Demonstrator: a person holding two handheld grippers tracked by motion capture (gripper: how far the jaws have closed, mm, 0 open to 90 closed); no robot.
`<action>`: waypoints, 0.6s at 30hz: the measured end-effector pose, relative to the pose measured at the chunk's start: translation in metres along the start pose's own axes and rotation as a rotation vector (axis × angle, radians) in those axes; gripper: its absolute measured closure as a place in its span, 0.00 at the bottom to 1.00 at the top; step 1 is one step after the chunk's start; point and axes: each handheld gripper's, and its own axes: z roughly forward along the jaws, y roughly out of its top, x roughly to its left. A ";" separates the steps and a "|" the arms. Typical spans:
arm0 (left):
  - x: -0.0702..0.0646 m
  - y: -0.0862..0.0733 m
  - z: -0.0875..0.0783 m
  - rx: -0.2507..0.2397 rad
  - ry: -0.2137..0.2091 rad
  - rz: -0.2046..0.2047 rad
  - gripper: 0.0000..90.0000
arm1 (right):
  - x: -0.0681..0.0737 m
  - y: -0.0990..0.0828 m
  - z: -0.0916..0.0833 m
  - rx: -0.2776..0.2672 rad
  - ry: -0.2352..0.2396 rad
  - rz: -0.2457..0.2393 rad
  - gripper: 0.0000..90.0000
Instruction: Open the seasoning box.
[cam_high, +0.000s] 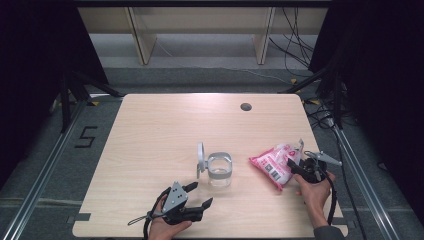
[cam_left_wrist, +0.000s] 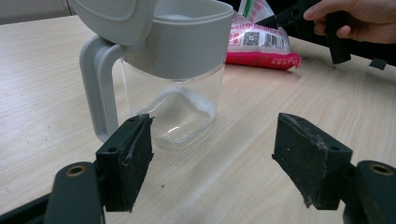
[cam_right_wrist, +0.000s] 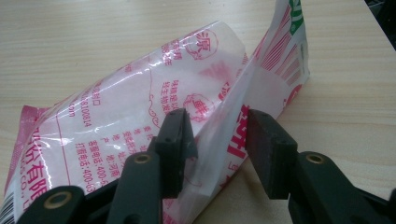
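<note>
Right gripper (cam_right_wrist: 217, 140) jaws pinching pink bag (cam_right_wrist: 140, 107)

Worktop (cam_high: 150, 130): light wood grain, rounded corners. Dark round grommet hole (cam_high: 245, 106) near far edge, right of centre. Grey floor beyond; white "5" marking (cam_high: 86, 136) left of worktop. Metal rails (cam_high: 45, 170) flank both sides. Black cables (cam_high: 295, 45) trail at far right. Pale wooden frame legs (cam_high: 142, 40) behind.

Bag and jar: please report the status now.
Right gripper pinching the pink bag at its edge. Left gripper open, empty, facing the jar; lid open. Nothing in the way.
</note>
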 end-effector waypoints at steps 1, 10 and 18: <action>0.000 0.000 0.000 -0.002 -0.005 0.012 0.30 | 0.000 0.000 0.000 0.001 0.000 0.001 0.66; 0.001 0.000 0.000 -0.004 -0.009 0.014 0.30 | 0.004 0.001 -0.002 0.013 -0.005 -0.039 0.72; 0.002 0.000 0.000 -0.002 -0.007 0.034 0.30 | 0.010 0.003 -0.007 0.020 0.001 -0.085 0.97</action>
